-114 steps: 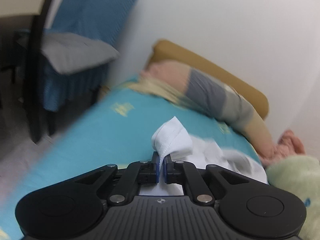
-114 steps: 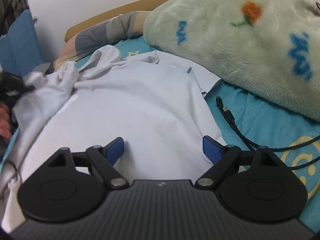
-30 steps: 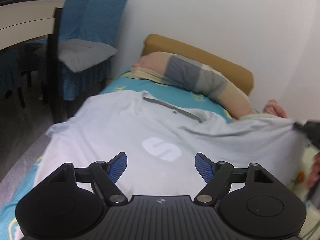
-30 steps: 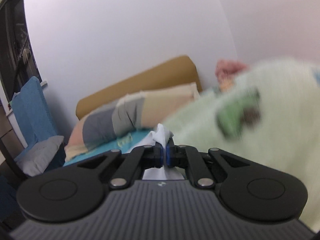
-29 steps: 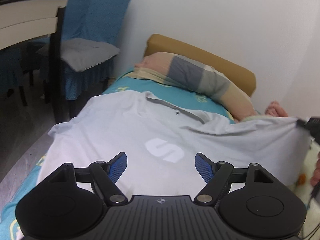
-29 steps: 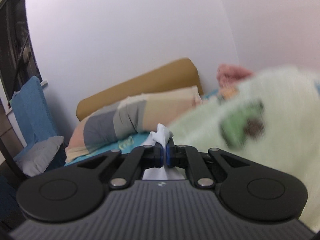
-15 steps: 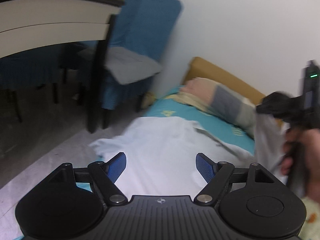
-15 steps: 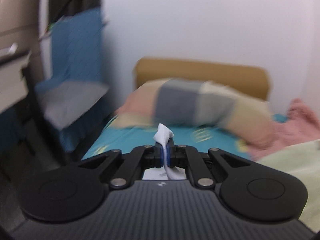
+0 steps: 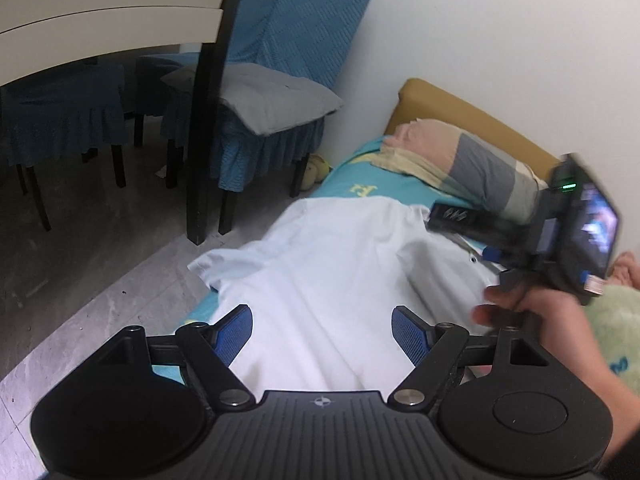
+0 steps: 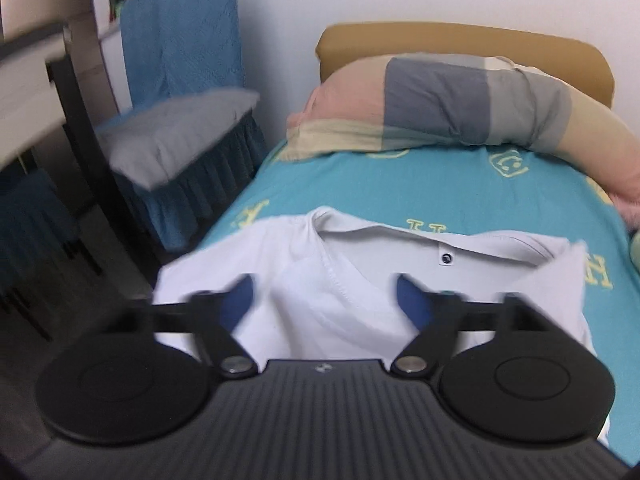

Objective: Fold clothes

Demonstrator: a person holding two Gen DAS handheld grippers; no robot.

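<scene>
A white polo shirt lies folded over on the teal bed sheet, one sleeve hanging off the bed's left edge. My left gripper is open and empty just above the shirt's lower part. My right gripper is open and empty over the shirt, just behind its grey collar. The right gripper's body, held in a hand, also shows in the left wrist view, over the shirt's collar end.
A striped pillow leans on a tan headboard. A blue-covered chair with a grey cushion and a dark table leg stand left of the bed. A green blanket lies at the right.
My right gripper carried the shirt's right side across to the left, lowered, and opened, letting go of the cloth. My left gripper stayed open and swung left.
</scene>
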